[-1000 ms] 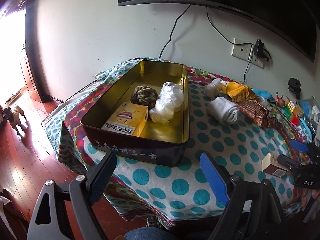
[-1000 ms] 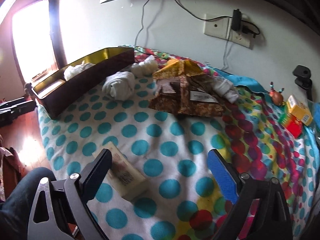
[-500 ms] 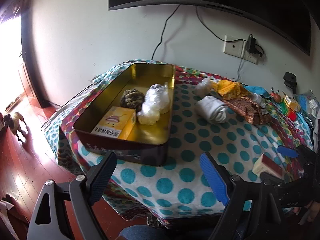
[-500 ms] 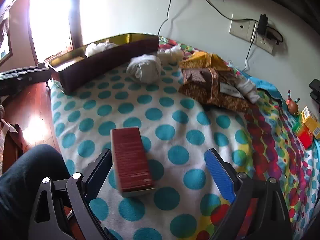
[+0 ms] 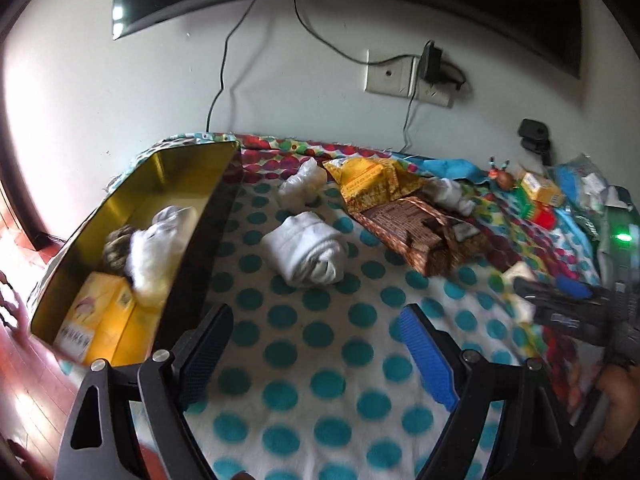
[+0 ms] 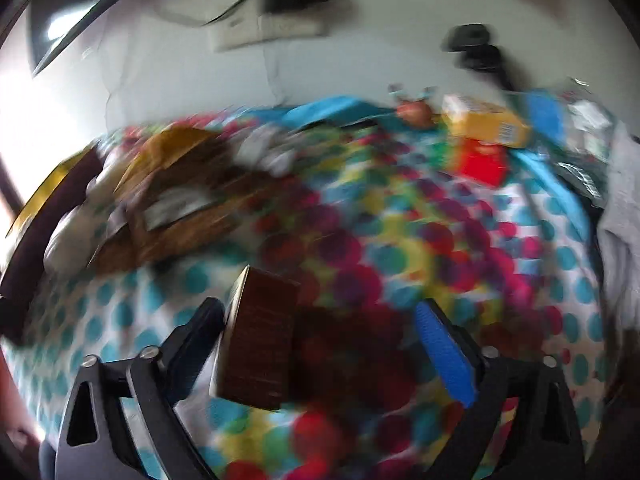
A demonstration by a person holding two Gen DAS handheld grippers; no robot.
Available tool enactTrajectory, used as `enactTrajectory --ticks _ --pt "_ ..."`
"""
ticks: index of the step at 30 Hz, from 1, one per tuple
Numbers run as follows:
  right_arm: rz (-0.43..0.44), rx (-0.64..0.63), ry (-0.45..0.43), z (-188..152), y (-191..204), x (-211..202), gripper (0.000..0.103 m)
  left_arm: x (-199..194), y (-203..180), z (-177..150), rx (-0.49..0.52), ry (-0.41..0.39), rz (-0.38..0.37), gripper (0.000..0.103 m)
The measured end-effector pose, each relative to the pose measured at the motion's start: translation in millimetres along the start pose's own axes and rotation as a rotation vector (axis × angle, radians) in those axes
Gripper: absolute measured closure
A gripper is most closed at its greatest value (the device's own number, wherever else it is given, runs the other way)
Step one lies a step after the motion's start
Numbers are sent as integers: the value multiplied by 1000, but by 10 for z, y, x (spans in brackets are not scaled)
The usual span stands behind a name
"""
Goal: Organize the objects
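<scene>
- The right gripper (image 6: 336, 344) is spreading its jaws, with a dark red box (image 6: 258, 340) standing between them, leaning on the left finger and clear of the blue right pad (the view is badly smeared, so whether the left pad actually touches it is hard to say).
- The left gripper (image 5: 318, 350) is released and empty, hanging over bare polka-dot cloth on the counter (image 5: 320, 360).
- Ahead and left of the left gripper sits the gold tin (image 5: 160, 184), already holding a yellow box (image 5: 100, 320), a white bundle (image 5: 154, 248) and a rope ball (image 5: 118, 246).
- Just ahead of the left gripper lies a rolled white sock (image 5: 310, 252); further ahead and right, brown snack packets (image 5: 420, 236).
- Step in hand, as I read it: getting hold of the red box to move it towards the tin.
- Next move calls for centring the box between the pads, then closing squarely on its flat sides so it does not topple.
</scene>
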State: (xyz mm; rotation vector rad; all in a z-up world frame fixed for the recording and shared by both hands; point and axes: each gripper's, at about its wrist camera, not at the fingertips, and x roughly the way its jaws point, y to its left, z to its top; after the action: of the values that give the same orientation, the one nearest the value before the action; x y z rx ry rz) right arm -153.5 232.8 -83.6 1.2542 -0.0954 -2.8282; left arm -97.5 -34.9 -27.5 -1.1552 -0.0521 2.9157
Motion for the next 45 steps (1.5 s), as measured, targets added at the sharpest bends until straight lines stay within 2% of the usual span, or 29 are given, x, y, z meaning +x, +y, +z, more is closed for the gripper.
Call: enactTrajectory --ticks 1,3,5,7,12,17,20,22,24,29,35,40,45 --pt "49 35 26 -5 -62 47 3 122 -21 56 12 13 21 15" --pt "81 41 26 4 -81 34 3 329 -41 149 18 38 57 15" --pt "80 38 30 4 -75 25 3 527 -48 243 12 66 59 15" --pt "88 22 34 11 -62 34 3 730 -65 296 27 99 113 15" --pt "108 38 25 14 -95 35 3 949 -67 323 49 108 153 15" --pt "141 69 9 1 -155 16 3 1093 -74 325 37 133 127 15" --pt "143 71 8 -2 -156 12 3 1052 -75 352 19 97 75 16" --pt "143 73 8 -2 -152 9 3 1071 -126 358 41 101 88 21" --pt "140 70 9 -3 -147 8 3 1095 -144 363 47 111 97 33" --pt "143 69 9 -1 -160 7 3 1113 -10 369 -23 122 62 44" --pt "145 73 8 2 -165 3 3 1063 -43 369 -9 97 51 65" --pt "137 72 8 0 -175 -3 2 1019 -43 364 -11 81 47 70" --pt "136 46 17 2 -144 13 1 866 -32 341 -16 20 63 71"
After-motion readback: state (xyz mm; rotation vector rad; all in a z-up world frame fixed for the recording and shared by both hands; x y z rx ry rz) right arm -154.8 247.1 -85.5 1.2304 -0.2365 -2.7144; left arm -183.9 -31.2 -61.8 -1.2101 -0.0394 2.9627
